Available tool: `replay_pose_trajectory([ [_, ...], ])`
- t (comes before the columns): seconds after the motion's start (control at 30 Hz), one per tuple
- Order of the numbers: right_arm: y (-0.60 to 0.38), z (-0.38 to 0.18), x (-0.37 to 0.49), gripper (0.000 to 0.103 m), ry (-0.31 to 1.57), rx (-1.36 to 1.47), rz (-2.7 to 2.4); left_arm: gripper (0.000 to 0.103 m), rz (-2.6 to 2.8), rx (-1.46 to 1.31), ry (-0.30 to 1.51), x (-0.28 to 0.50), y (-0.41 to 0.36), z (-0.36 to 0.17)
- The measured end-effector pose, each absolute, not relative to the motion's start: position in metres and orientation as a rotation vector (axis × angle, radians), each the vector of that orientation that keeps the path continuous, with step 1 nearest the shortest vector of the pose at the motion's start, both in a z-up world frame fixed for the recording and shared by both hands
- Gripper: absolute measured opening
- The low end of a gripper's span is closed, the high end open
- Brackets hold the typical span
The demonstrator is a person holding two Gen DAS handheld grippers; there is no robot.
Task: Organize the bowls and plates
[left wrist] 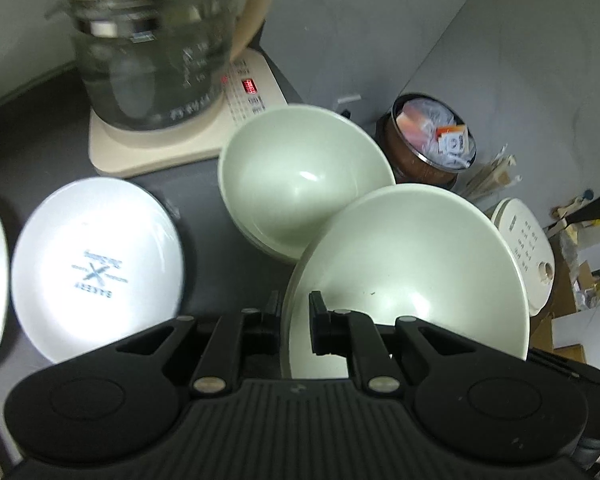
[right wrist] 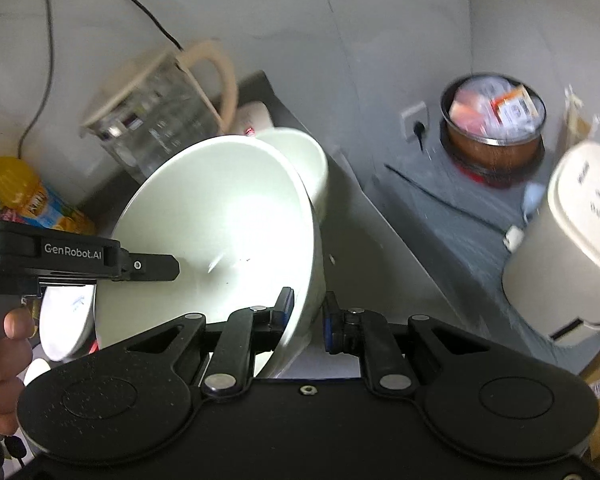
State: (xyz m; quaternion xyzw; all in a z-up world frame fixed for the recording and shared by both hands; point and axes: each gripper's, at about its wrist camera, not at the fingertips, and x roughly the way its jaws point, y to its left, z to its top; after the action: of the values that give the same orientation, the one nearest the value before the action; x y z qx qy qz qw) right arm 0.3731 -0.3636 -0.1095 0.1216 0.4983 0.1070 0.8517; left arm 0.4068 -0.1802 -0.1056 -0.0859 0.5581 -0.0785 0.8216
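Two-handed grip on a pale green bowl [left wrist: 412, 264]. We held the left gripper [left wrist: 296, 320] clamped narrow on the near rim of the bowl, one finger inside the wall and one outside. Our right gripper [right wrist: 306, 312] pinched the opposite rim in the same manner, its blue-edged pads pressed on either side of the wall. The bowl hung tilted between the two tools, clear of the dark counter [left wrist: 204, 184].

Just beyond the held bowl, ahead of the left gripper, stood a stack of matching green bowls [left wrist: 300, 180], the held one overlapping its edge in our view. To the left of that gripper lay a white plate [left wrist: 96, 268] with a blue printed mark. Farther ahead stood a glass kettle [left wrist: 148, 56] on its cream base. Beyond the right gripper's right side sat a brown tub of sachets [right wrist: 494, 124] and a cream appliance [right wrist: 568, 236].
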Motion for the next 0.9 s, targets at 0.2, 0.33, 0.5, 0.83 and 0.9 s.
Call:
replay_pose_trajectory([
  [0.2, -0.340, -0.094, 0.369, 0.015, 1.020, 0.235, 0.251, 0.012, -0.162, -0.218, 1.138, 0.397, -0.161, -0.081],
  [0.33, -0.323, -0.091, 0.362, 0.015, 1.022, 0.224, 0.264, 0.012, -0.151, -0.251, 1.132, 0.387, -0.141, -0.075],
  [0.5, -0.303, -0.093, 0.357, 0.016, 1.046, 0.207, 0.279, 0.012, -0.138, -0.276, 1.129, 0.375, -0.118, -0.077],
  [0.83, -0.278, -0.096, 0.336, 0.018, 1.073, 0.189, 0.270, 0.012, -0.131, -0.308, 1.145, 0.356, -0.084, -0.086],
  [0.9, -0.276, -0.096, 0.331, 0.019, 1.078, 0.188, 0.265, 0.012, -0.133, -0.308, 1.150, 0.353, -0.080, -0.088],
])
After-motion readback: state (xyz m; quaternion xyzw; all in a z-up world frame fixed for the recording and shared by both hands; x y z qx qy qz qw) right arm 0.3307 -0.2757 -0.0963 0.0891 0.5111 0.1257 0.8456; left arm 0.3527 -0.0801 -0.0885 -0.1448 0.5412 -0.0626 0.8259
